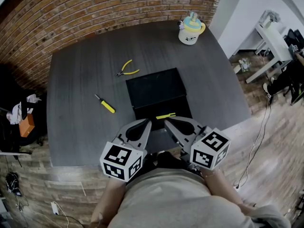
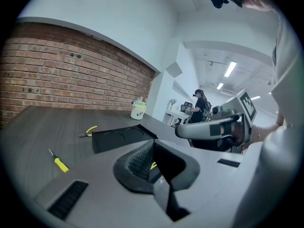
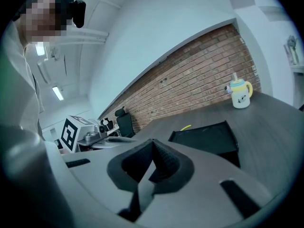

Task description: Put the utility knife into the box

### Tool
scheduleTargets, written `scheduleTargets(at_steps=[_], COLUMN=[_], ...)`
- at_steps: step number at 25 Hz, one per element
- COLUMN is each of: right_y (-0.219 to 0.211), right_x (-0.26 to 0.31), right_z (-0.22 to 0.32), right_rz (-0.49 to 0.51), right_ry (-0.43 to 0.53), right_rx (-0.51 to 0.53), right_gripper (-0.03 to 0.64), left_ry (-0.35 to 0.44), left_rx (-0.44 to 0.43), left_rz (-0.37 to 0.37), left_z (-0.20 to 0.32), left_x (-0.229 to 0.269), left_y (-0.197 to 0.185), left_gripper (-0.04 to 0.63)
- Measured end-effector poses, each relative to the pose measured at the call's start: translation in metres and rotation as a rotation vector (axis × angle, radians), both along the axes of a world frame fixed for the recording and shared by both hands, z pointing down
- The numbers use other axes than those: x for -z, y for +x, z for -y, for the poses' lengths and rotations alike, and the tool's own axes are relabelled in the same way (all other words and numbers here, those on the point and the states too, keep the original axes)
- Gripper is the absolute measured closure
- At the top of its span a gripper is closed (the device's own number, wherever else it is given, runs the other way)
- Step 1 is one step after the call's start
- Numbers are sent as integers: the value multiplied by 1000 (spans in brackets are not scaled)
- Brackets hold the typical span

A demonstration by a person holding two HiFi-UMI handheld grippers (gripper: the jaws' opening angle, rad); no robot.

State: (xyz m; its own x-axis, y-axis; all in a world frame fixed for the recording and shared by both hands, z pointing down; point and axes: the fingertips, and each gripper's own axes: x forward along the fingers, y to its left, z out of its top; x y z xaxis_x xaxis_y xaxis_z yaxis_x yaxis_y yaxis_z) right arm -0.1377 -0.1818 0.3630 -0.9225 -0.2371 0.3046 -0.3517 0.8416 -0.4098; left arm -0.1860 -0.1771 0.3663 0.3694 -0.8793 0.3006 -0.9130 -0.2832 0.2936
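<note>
Yellow slim utility knife [image 1: 166, 116] is lying crosswise on the near part of the black rectangular box [image 1: 154, 89], just ahead of both sets of jaw tips. Whether it is resting down inside the box or on a near flap or ledge of it cannot be told from here.

The left hand-held gripper [image 1: 148, 122] is pointing at the box with its jaws pressed together and nothing between them; a sliver of yellow is only showing past them in the left gripper view. The right hand-held gripper [image 1: 166, 122] is sitting beside it, its jaws likewise closed on nothing. Both are hanging low at the near edge of the dark grey wooden tabletop [image 1: 80, 118], close to the person's body, probably because the knife lies within short reach.

Farther out, a yellow-handled screwdriver [image 1: 105, 104] is lying left of the box, yellow-handled pliers [image 1: 127, 69] are lying beyond its far left corner, and a white lidded cup with a yellow handle [image 1: 191, 31] is standing at the far edge, all well apart from the knife.
</note>
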Motion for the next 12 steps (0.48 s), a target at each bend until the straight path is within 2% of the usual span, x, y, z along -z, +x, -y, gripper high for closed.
scheduleTargets(at_steps=[12], right_y=[-5], right_x=[-6], right_z=[-4], right_rz=[-18], right_ry=[1], right_rx=[19], right_gripper=[612], left_ry=[-16], left_rx=[-8], left_rz=[-14], left_z=[-3], left_x=[-3], left_y=[-1], left_gripper=[575])
